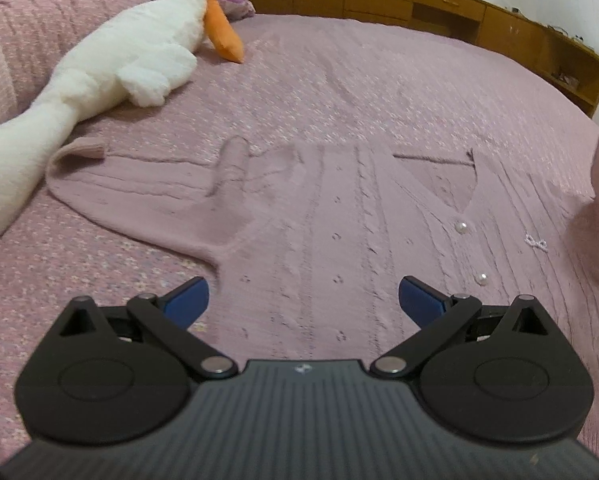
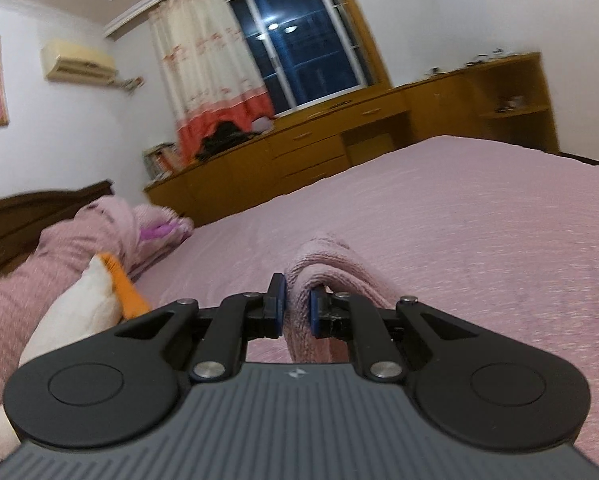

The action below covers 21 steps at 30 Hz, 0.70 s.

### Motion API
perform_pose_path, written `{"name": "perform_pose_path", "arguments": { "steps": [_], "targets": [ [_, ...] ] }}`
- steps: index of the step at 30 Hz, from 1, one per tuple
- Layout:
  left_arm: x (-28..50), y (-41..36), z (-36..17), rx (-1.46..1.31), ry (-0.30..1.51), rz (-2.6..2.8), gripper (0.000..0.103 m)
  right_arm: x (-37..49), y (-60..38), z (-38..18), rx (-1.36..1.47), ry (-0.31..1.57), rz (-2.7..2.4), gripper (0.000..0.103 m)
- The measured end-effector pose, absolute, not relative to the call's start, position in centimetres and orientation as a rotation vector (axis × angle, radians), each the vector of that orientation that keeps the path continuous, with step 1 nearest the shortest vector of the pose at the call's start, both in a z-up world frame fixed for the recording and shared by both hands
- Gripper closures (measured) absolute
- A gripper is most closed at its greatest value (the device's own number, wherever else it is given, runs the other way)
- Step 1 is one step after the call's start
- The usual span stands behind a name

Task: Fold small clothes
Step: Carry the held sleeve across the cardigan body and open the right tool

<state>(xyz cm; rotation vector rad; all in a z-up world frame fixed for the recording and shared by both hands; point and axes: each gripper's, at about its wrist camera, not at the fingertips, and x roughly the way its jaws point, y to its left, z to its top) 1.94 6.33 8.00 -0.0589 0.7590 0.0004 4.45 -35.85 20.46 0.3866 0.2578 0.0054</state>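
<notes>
On bed [image 1: 379, 80], cardigan [image 1: 339, 220] flat, right gripper [image 2: 297, 306] pinching sleeve [image 2: 327, 264]

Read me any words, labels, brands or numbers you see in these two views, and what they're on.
No readable text in either view.
Left tool body: small pale emblem, no letters legible.
Right tool body: same emblem, unreadable.
Book spines by the curtain: too blurred.
Air conditioner: no legible marking.
</notes>
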Motion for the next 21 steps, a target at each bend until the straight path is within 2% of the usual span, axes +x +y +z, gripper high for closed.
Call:
{"name": "perform_pose_path", "arguments": {
  "steps": [10,21],
  "targets": [
    [1.1,9.4,9.4,-0.085,0.714,0.049,0.000,8.4,-22.3,17.2,0.323,0.353,0.127,0.090],
    [1.2,11.4,8.6,-0.117,0.725,0.066,0.000,11.2,-13.0,5.5,0.241,0.599,0.249,0.090]
  ]
}}
